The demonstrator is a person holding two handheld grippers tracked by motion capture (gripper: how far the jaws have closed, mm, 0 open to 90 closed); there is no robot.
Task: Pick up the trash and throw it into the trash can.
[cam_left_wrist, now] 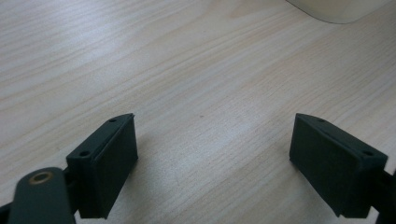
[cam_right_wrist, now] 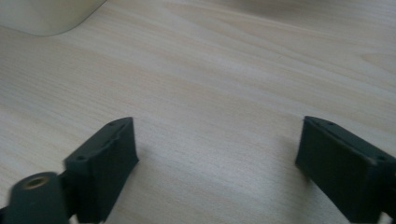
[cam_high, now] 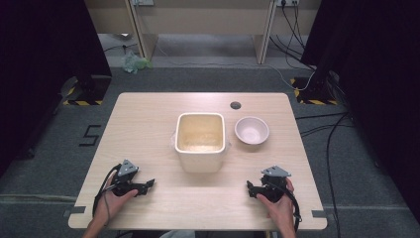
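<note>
A cream square container (cam_high: 200, 141) stands in the middle of the wooden table (cam_high: 148, 114), and a small white bowl (cam_high: 251, 130) sits just to its right. My left gripper (cam_high: 148, 184) rests near the front left of the table in a hand, its jaws pointing right, wide apart with nothing between them (cam_left_wrist: 215, 158). My right gripper (cam_high: 249, 188) lies near the front right, jaws pointing left, also open over bare wood (cam_right_wrist: 217, 163). A corner of the container (cam_left_wrist: 336, 9) shows in the left gripper view, and the container's corner (cam_right_wrist: 46, 16) again in the right gripper view.
A small dark round grommet (cam_high: 236, 105) is set in the table behind the bowl. Cables (cam_high: 327, 134) run over the grey floor at the right. Black curtains and stands flank the table on both sides.
</note>
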